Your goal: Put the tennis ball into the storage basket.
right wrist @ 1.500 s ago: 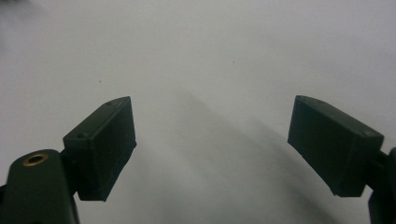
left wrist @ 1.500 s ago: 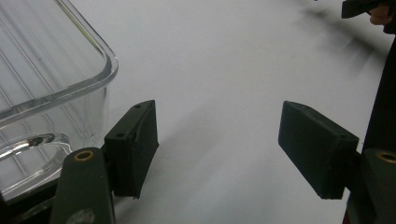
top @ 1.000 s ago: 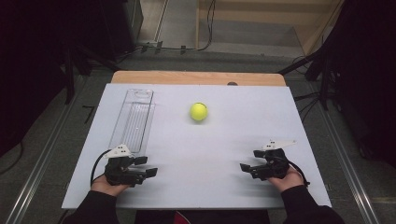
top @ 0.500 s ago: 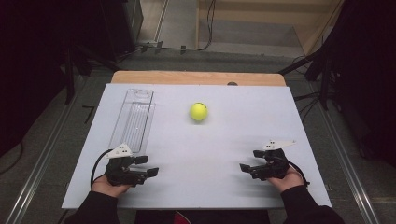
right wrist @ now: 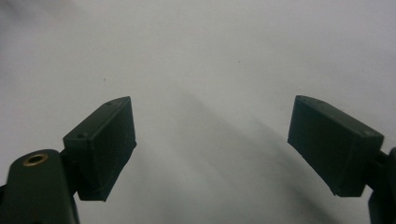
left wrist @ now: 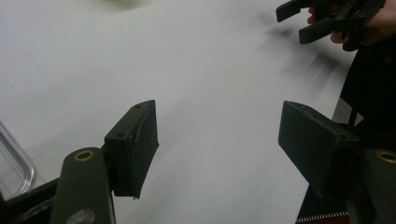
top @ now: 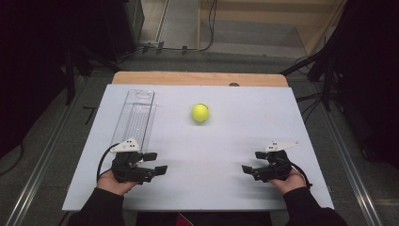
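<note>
A yellow-green tennis ball [top: 200, 113] rests on the white table top [top: 211, 141], near the middle towards the far side. A clear plastic tray [top: 136, 117] lies lengthwise at the left. My left gripper [top: 157, 163] is held near the front left, just below the tray's near end, and points right. Its jaws stand apart with nothing between them [left wrist: 217, 116]. My right gripper [top: 251, 161] sits at the front right and points left, its jaws also apart and empty [right wrist: 210, 107]. The left gripper view has the right gripper [left wrist: 290, 23] far off at the top right.
A wooden strip [top: 197, 78] runs along the table's far edge. The clear tray's corner [left wrist: 14, 163] sits close to the left gripper's left jaw. Dark floor, cables and metal rails surround the table.
My left gripper has lifted a little and shifted slightly towards the table's middle. The right gripper, the ball and the tray have stayed put.
</note>
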{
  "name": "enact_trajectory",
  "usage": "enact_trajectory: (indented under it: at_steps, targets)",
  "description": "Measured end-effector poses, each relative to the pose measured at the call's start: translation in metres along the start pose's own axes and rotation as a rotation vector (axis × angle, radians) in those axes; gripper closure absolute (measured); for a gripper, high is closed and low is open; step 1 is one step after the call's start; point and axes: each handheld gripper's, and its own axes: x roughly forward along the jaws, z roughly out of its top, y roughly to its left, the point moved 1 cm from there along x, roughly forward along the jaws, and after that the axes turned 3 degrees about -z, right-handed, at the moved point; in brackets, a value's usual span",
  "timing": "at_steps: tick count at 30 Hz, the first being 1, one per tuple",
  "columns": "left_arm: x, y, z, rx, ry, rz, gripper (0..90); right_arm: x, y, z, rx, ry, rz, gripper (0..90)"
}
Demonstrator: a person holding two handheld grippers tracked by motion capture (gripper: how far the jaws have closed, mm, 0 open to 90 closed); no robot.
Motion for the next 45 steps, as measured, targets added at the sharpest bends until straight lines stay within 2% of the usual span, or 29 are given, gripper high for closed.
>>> enact_trajectory:
  at_steps: [13, 17, 20, 21, 39, 45]
  targets:
    - [0.006, -0.001, 0.034, 0.027, 0.007, -0.006, 29.2, 0.001, 0.0, 0.0, 0.003, 0.006, 0.005, 13.3]
    - [0.007, 0.0, 0.042, 0.022, 0.007, 0.004, 29.2, 0.002, 0.001, 0.001, 0.003, 0.004, 0.003, 13.3]
    - [0.009, 0.0, 0.048, 0.027, 0.001, 0.031, 29.2, 0.002, 0.002, 0.001, 0.005, 0.001, -0.001, 13.3]
    - [0.01, 0.001, 0.052, 0.032, -0.005, 0.026, 29.2, 0.002, 0.002, 0.001, 0.005, 0.004, -0.005, 13.3]
    - [0.032, 0.012, 0.076, 0.005, -0.003, 0.022, 29.2, 0.0, -0.001, 0.001, 0.022, -0.007, -0.015, 13.3]
    - [0.041, 0.016, 0.083, 0.026, 0.005, 0.039, 29.2, 0.0, -0.001, 0.001, 0.021, -0.005, -0.014, 13.3]
